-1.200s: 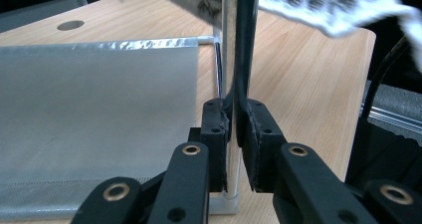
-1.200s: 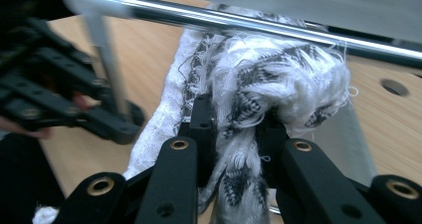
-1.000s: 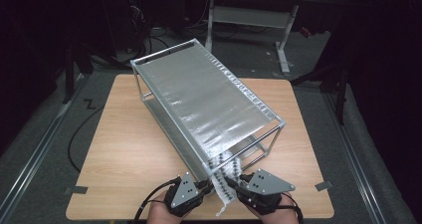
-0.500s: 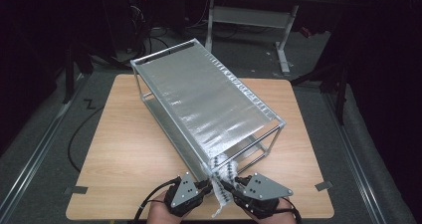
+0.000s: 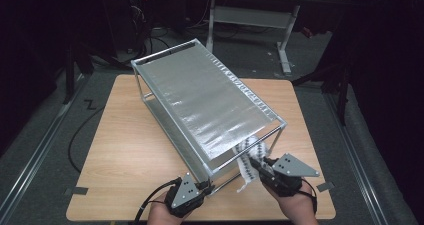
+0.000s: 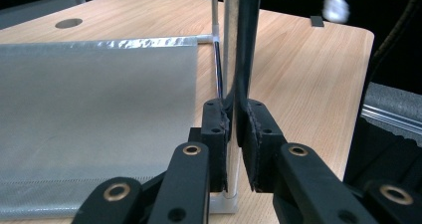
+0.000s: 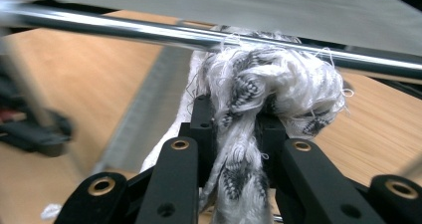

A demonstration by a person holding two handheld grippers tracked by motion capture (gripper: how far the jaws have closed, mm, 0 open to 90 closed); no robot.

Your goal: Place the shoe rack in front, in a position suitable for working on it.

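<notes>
- High view: a two-tier metal rack (image 5: 210, 105) with silvery mesh shelves is seen standing on the wooden table (image 5: 115, 150). Its long axis is laid diagonally, from the far left down to the near right. A white cloth with dark markings (image 5: 248, 157) is draped at the rack's near right end, hanging below the top rail. The left gripper (image 5: 200, 189) is held low at the near corner post, its hand (image 5: 162, 212) entering from the near edge. The right gripper (image 5: 260, 167) is raised at the cloth, pointed far and left, with its hand (image 5: 292, 205) behind it.
- Left gripper view: the jaws are closed on the upright corner post (image 6: 231, 59), which is pinched between the pads. The lower mesh shelf (image 6: 94, 119) is spread to the left.
- Right gripper view: the jaws are clamped on a bunched fold of the cloth (image 7: 259, 99), just below a horizontal chrome rail (image 7: 149, 32). The other gripper is seen blurred at the left.
</notes>
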